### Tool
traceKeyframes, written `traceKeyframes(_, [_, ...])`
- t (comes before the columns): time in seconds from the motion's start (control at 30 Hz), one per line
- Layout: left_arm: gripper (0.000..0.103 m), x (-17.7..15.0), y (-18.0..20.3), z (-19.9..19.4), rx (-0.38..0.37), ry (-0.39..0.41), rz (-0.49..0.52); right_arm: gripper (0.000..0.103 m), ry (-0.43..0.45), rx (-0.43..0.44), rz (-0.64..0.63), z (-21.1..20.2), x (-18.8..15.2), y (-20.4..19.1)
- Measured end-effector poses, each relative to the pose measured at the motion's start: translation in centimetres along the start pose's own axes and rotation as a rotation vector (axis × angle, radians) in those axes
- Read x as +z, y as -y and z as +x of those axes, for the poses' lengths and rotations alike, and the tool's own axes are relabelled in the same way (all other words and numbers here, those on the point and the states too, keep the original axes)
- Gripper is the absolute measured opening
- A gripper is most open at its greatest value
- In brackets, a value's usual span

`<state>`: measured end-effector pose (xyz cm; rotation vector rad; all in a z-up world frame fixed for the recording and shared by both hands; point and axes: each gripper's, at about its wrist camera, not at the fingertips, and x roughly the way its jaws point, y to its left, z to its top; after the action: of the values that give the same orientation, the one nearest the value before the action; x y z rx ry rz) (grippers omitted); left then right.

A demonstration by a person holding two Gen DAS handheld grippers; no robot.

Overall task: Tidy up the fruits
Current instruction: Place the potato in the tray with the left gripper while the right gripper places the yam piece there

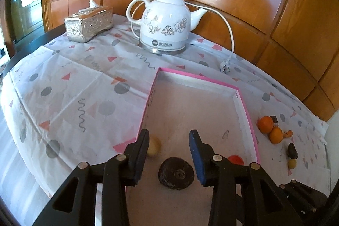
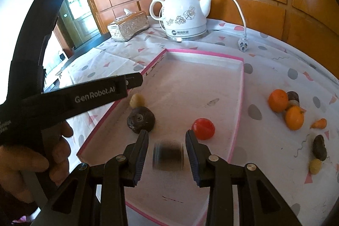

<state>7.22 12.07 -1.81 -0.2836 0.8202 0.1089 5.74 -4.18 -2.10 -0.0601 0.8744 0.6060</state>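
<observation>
A shallow pink-rimmed box [image 1: 245, 107] [image 2: 241, 82] lies on the table. In it are a dark round fruit [image 1: 175, 173] [image 2: 141, 119], a small yellowish fruit [image 1: 153, 146] [image 2: 137, 100] and a red fruit [image 1: 235, 159] [image 2: 203, 128]. My left gripper [image 1: 169, 141] is open over the box, above the dark fruit. My right gripper [image 2: 167, 142] is open, and a blurred dark fruit [image 2: 168, 155] shows between its fingers, apart from both. Two oranges [image 2: 278, 100] [image 1: 265, 124], dark fruits [image 2: 320, 148] and small pieces lie on the cloth to the right of the box.
A white electric kettle [image 1: 167, 22] [image 2: 184, 14] stands at the back, its cord and plug [image 2: 242, 45] trailing right. A silver tissue box [image 1: 89, 23] [image 2: 128, 27] stands at the back left. Wooden panelling is behind. The left gripper's body [image 2: 70, 96] crosses the right wrist view.
</observation>
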Motion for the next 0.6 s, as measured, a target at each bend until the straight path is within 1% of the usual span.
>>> traceKeyframes(0.2, [0.043, -1.2, 0.2, -0.6, 0.014, 0.006, -0.004, 0.037, 0.006, -0.024, 0.018, -0.5, -0.6, 0.0])
traceKeyframes(0.43, [0.043, -2.2, 1.1, -1.5, 0.009, 0.017, 0.029, 0.037, 0.036, -0.07, 0.049, -1.5, -1.0, 0.6])
traceKeyframes(0.53, [0.047, -2.4, 1.5, -1.8, 0.002, 0.022, 0.04, 0.038, 0.051, -0.09, 0.068, -1.8, -1.0, 1.1])
traceKeyframes(0.6, [0.048, -2.6, 1.7, -2.0, 0.001, 0.027, 0.046, 0.038, 0.06, -0.102, 0.075, -2.1, -1.1, 1.3])
